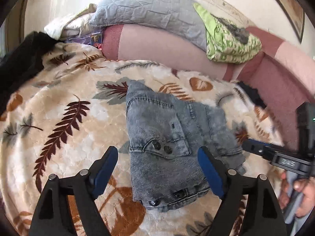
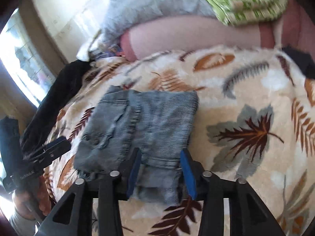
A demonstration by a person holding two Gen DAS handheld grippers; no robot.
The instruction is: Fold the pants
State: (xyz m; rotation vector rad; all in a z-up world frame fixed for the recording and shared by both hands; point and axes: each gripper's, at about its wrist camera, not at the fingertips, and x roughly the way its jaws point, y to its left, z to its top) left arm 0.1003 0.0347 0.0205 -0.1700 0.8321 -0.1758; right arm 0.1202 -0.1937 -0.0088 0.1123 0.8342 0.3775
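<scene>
Pants (image 1: 173,137) lie folded on blanket (image 1: 69,137), long axis running away from camera.

Bright daylight glares from the window (image 2: 23,59); right view motion-blurred, edges fisheye-warped.

Folded jeans (image 1: 173,143) taken as landmark: on their left the leaf-print blanket (image 1: 65,137) lies bare out to a black garment (image 1: 21,63) heaped at the far-left edge, and on their right, seen from the right wrist, the blanket is bare up to a small dark item (image 2: 299,63) at the far-right corner. Behind the jeans a narrow strip of blanket stays free, then a pink bolster (image 1: 167,47) bars the way, with a grey pillow (image 1: 149,13) and a green patterned cloth (image 1: 230,41) stacked on it. Both grippers crowd the near edge of the jeans: left gripper (image 1: 157,169) with fingers spread wide astride the near-left part, right gripper (image 2: 161,175) with fingers parted either side of the near-right edge.
</scene>
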